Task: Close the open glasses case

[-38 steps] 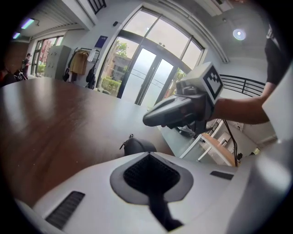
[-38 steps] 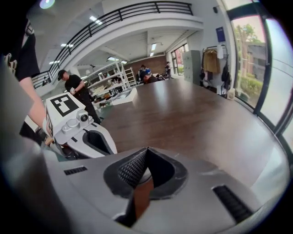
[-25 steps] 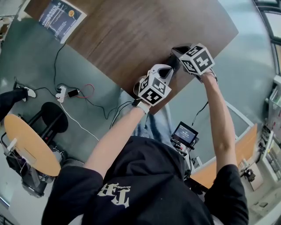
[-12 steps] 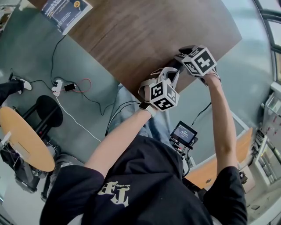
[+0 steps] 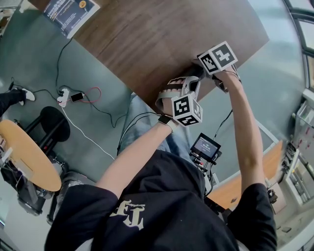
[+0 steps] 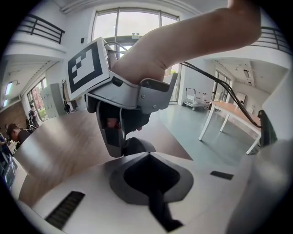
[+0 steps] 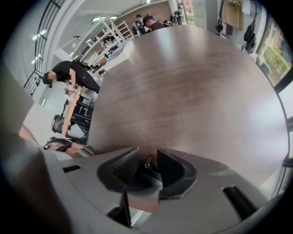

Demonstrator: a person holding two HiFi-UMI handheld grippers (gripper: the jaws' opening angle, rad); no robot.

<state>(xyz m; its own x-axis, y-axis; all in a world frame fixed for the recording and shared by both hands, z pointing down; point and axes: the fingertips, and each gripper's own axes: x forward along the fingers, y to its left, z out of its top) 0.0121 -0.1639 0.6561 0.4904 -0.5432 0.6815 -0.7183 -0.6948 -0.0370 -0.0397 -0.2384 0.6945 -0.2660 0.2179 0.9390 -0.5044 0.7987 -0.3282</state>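
We see the right gripper (image 7: pixel 147 160) just opening wide, glasses case (image 6: pixel 138 147) between its jaws; left gripper (image 6: pixel 147 157) closed, empty.

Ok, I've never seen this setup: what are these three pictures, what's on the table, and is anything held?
No robot here: a person holds a two-jaw gripper in each hand. The head view looks down from their head; the other two cameras ride on the grippers. On the brown table lie a leaflet at a corner and a dark glasses case at the near edge. The right gripper has just been opening its jaws; they stand apart around what looks like the case's edge, not pressing it. The left gripper has its jaws together, empty. Nothing is held.
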